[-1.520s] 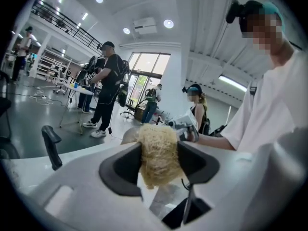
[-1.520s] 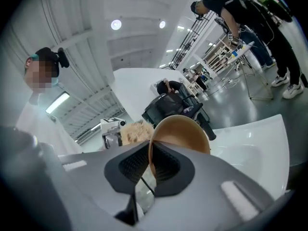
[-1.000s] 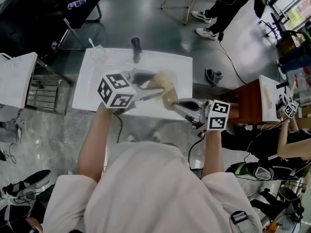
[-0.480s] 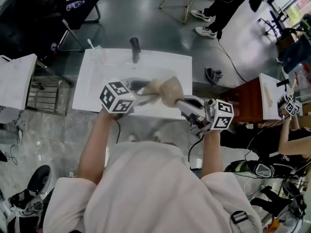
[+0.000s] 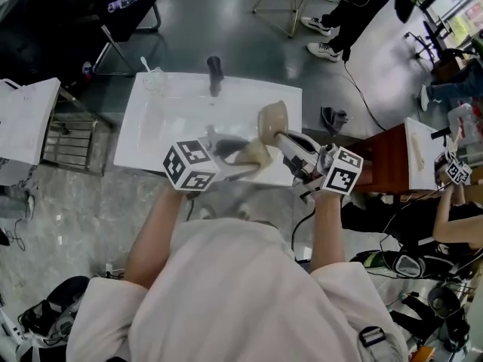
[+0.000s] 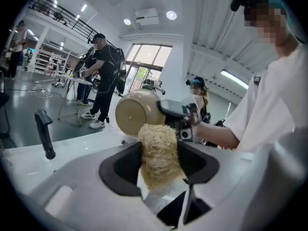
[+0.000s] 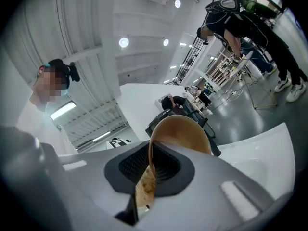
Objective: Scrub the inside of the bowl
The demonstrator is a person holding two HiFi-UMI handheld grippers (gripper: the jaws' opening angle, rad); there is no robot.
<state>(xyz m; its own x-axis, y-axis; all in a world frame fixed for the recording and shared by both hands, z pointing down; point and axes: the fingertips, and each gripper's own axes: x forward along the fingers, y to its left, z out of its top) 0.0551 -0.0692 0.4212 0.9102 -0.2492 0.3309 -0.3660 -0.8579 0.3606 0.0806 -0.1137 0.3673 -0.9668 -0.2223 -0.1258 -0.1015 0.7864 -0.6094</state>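
Observation:
My right gripper (image 5: 282, 137) is shut on the rim of a beige bowl (image 5: 272, 119), which it holds on edge above the white sink counter (image 5: 151, 127). In the right gripper view the rim runs between the jaws (image 7: 151, 165) and the bowl (image 7: 185, 131) stands beyond them. My left gripper (image 5: 243, 157) is shut on a straw-coloured loofah scrubber (image 5: 251, 155), just on the near side of the bowl. In the left gripper view the scrubber (image 6: 159, 150) fills the jaws (image 6: 159, 159), with the outside of the bowl (image 6: 137, 113) behind it.
A black faucet (image 5: 215, 72) stands at the counter's far edge, with a clear cup (image 5: 155, 81) at its far left corner. People (image 5: 355, 6) stand beyond it. A wooden table (image 5: 389, 157) and a seated person (image 5: 453, 217) are on the right.
The bowl has lifted and swung toward the far right, now standing on edge. The left gripper has drawn the scrubber back toward me and to the right, away from the bowl.

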